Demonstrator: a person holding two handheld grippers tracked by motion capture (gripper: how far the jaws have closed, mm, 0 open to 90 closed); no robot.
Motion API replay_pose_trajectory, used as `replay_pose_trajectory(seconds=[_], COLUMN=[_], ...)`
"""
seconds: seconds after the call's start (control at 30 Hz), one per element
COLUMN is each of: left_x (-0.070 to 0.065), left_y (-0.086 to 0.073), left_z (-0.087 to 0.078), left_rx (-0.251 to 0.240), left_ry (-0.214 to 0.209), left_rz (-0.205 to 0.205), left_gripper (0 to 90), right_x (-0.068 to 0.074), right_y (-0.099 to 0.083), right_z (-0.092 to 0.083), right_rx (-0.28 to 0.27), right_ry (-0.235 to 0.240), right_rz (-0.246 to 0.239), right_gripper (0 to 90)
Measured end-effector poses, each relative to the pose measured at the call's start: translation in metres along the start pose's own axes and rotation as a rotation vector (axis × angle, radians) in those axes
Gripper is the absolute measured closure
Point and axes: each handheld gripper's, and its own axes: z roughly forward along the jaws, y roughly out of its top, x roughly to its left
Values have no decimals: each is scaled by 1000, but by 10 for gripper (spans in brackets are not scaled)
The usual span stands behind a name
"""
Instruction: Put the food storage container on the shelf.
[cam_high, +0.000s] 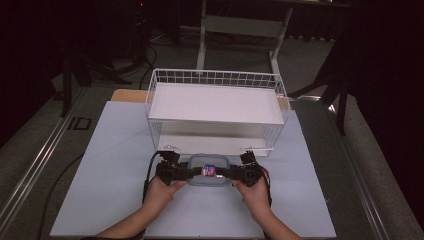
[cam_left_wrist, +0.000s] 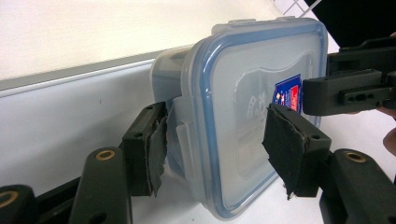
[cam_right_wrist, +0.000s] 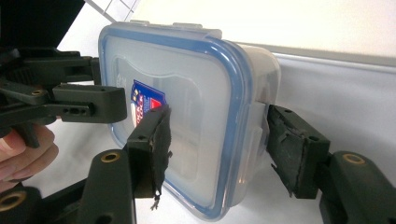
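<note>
1. high view: a clear container (cam_high: 209, 171) with a blue-rimmed lid and a small red-and-blue label lies on the pale sheet (cam_high: 110, 165), just in front of the white wire basket (cam_high: 216, 111). the basket stands at the far middle of the sheet and its tray is bare.
2. high view: the left gripper (cam_high: 186, 172) meets the container's left end and the right gripper (cam_high: 231, 173) meets its right end. a hand (cam_high: 161, 192) behind the left gripper and a hand (cam_high: 255, 192) behind the right one hold them, and both lie on the near side of the container. jaw gap too small to judge here.
3. left gripper view: the left gripper (cam_left_wrist: 212, 149) straddles one end of the container (cam_left_wrist: 243, 116). one pad (cam_left_wrist: 156, 149) lies against the side latch under the lid rim and the other pad (cam_left_wrist: 285, 144) sits over the lid top. the jaws stand at a middling width, set by the container's thickness. whether they press hard, cannot tell.
4. left gripper view: the other gripper (cam_left_wrist: 327, 95) reaches the container's far end beside the label.
5. right gripper view: the right gripper (cam_right_wrist: 217, 149) straddles the opposite end of the container (cam_right_wrist: 187, 112), with one pad (cam_right_wrist: 159, 149) on the lid near the label and the other pad (cam_right_wrist: 287, 149) close by the side latch. a thin gap may remain there. same middling width.
6. right gripper view: the left gripper (cam_right_wrist: 100, 105) lies at the far end of the lid, with fingers (cam_right_wrist: 23, 151) below it.
</note>
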Motion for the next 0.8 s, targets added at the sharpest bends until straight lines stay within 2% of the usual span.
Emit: replay_pose_trajectory(seconds=[0.07,0.1,0.2,0.23,0.3,0.33,0.37,0.43,0.47,0.53,0.63,0.7,0.8], left_x=[0,-1,-4,-4,-5,-5,-5,-4,-4,5,11,17,19], left_y=[1,3,13,13,25,25,31,37,37,44,45,46,45], left_z=[0,-2,-6,-6,-6,-6,-4,0,0,11,17,25,29], left_rx=[-5,-42,-82,-82,-111,-111,-140,-160,-160,-170,-170,-169,-168], left_ry=[2,1,1,1,3,3,2,3,3,-1,-8,3,11], left_rz=[1,9,40,40,69,69,75,90,90,95,89,94,89], left_gripper=[419,421,427,427,427,429,431,433,433,431,429,427,426], right_x=[0,0,1,1,1,1,-2,-6,-9,-15,-19,-25,-33], right_y=[1,4,12,12,22,22,31,37,40,44,47,50,51], right_z=[0,-1,-6,-6,-12,-12,-15,-16,-16,-12,-7,0,6], right_rx=[-1,-5,-34,-34,-69,-69,-98,-123,-129,-133,-132,-127,-121], right_ry=[-1,4,11,11,6,6,6,7,10,4,-11,-18,-6], right_rz=[-7,-9,-22,-22,-47,-47,-57,-55,-49,-26,-29,-24,-9], right_gripper=[415,416,416,416,415,415,415,415,415,414,414,414,414])
